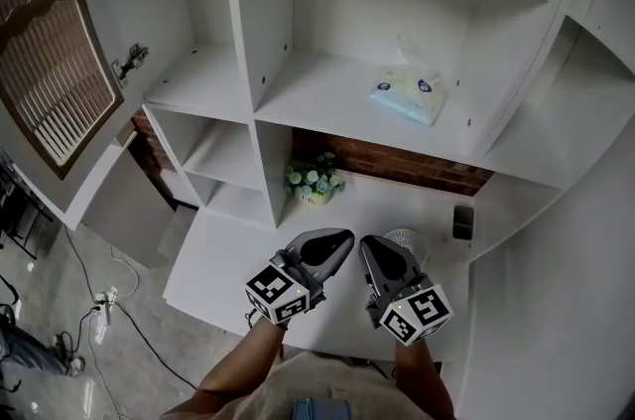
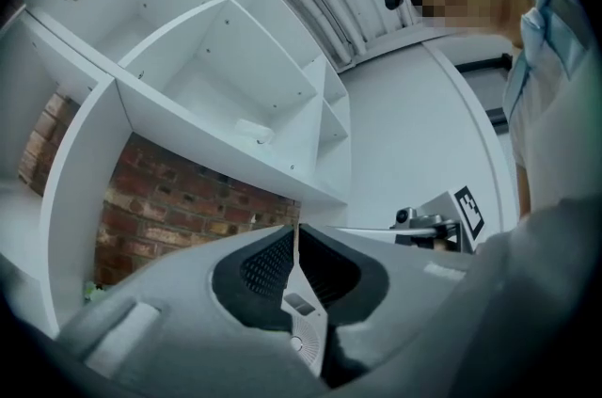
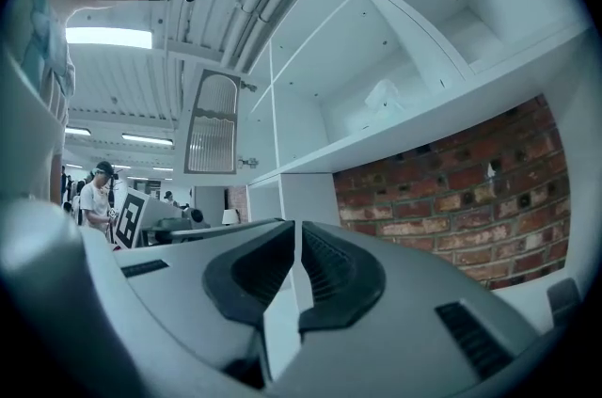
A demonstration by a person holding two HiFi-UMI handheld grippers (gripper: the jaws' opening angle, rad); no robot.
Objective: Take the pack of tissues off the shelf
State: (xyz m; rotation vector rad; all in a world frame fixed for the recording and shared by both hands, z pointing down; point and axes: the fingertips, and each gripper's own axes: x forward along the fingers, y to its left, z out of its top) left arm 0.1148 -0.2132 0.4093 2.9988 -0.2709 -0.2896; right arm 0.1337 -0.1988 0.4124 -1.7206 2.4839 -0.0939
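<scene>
The pack of tissues [image 1: 409, 96], pale blue with a tissue sticking up, lies on the white shelf [image 1: 317, 95] in the wide middle compartment. Both grippers hang well below it, over the lower white counter. My left gripper [image 1: 345, 236] is shut with nothing between its jaws. Beside it, my right gripper [image 1: 368, 242] is shut and empty too. In the left gripper view the closed left gripper [image 2: 296, 231] sits below the shelf, and the pack [image 2: 254, 131] is small and far up. The right gripper [image 3: 298, 231] points at the brick wall, with the tissues [image 3: 384, 95] above.
A small pot of flowers [image 1: 315, 181] stands on the counter against the brick wall [image 1: 397, 165]. A dark small box [image 1: 462, 221] and a white round object [image 1: 407, 239] sit at the right. A hinged cabinet door [image 1: 55, 80] hangs open at left. Cables [image 1: 104, 299] lie on the floor.
</scene>
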